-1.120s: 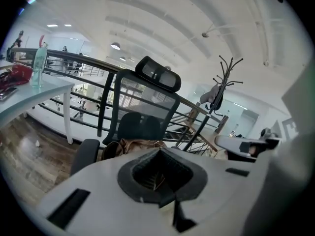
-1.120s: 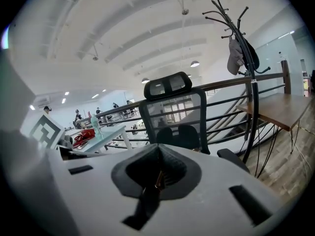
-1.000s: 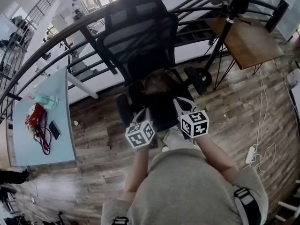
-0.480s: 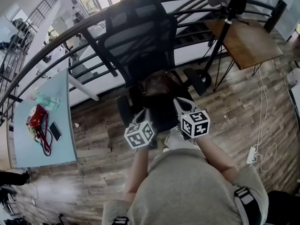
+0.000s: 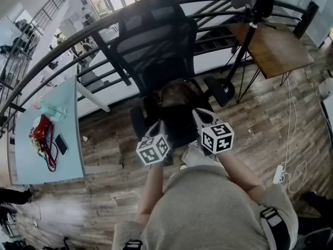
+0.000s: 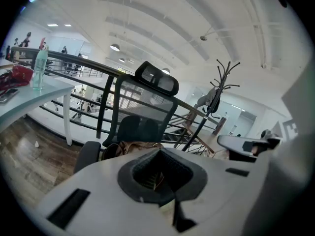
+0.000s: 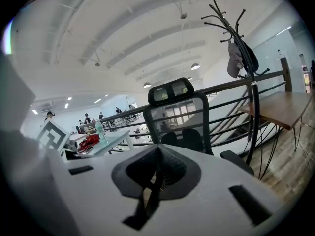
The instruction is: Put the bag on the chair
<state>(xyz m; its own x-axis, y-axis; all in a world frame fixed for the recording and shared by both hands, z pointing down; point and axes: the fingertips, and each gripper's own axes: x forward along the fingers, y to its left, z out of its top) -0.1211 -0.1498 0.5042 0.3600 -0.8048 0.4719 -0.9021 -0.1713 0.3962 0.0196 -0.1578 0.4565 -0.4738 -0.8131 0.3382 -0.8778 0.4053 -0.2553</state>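
Observation:
A black mesh office chair (image 5: 151, 40) stands in front of me against a railing. A brown bag (image 5: 177, 95) lies on its seat, and also shows low in the left gripper view (image 6: 127, 148). My left gripper (image 5: 162, 127) points at the seat's front edge, just short of the bag, with its jaws shut and nothing visibly between them. My right gripper (image 5: 200, 114) is beside it at the bag's right front, also shut. In the right gripper view the chair (image 7: 179, 117) rises beyond the closed jaws and the bag is hidden.
A pale blue table (image 5: 70, 165) at the left carries a red pouch (image 5: 40, 130), a bottle (image 5: 49, 110) and a phone (image 5: 60, 144). A dark curved railing (image 5: 62, 43) runs behind the chair. A coat stand (image 5: 253, 20) and wooden table (image 5: 276, 48) stand at the right. A power strip (image 5: 278, 172) lies on the floor.

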